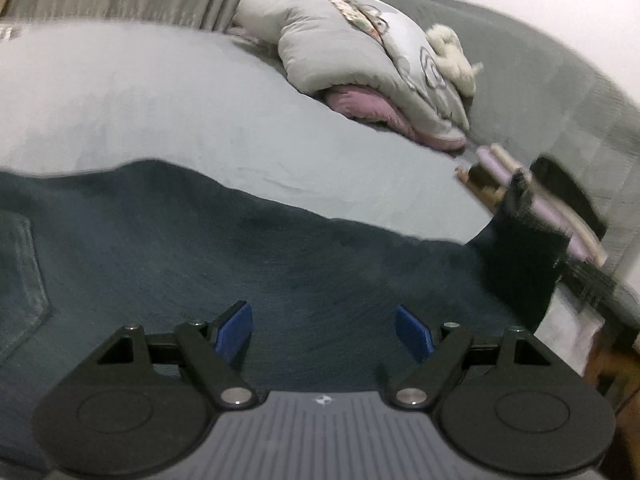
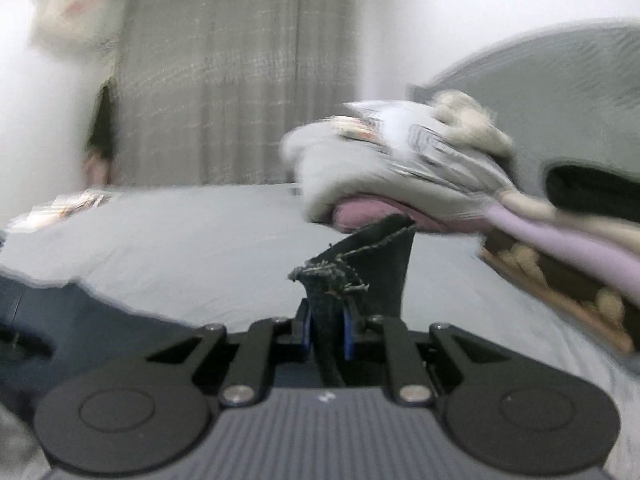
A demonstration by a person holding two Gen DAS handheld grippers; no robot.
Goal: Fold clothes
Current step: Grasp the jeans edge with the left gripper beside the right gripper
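Left tongs (image 1: pixel 324 330) spread wide, blue pads (image 1: pixel 236 330) well apart, nothing between them, hovering just above the dark jeans (image 1: pixel 280 264). Jeans lying flat across the near part of the bed (image 1: pixel 160 100), a stitched back pocket (image 1: pixel 24 272) showing at the left edge of that view. At the far right of the jeans, one frayed hem (image 1: pixel 520 216) lifted off the bed and standing up. Right tongs (image 2: pixel 326 334) pinched tight on that hem (image 2: pixel 332 280), the denim squeezed between both blue pads (image 2: pixel 347 332), loose threads trailing off above them; rest of the jeans (image 2: pixel 80 320) sagging away to the lower left. Beyond the jeans, pale grey sheet, smooth and bare. Farther back on the bed, a heap of grey and pink bedding (image 1: pixel 360 64) with a printed pillow on top, and beside it a stack of folded lilac and cream clothes (image 2: pixel 560 232). Behind the bed, a grey curtain (image 2: pixel 240 80).
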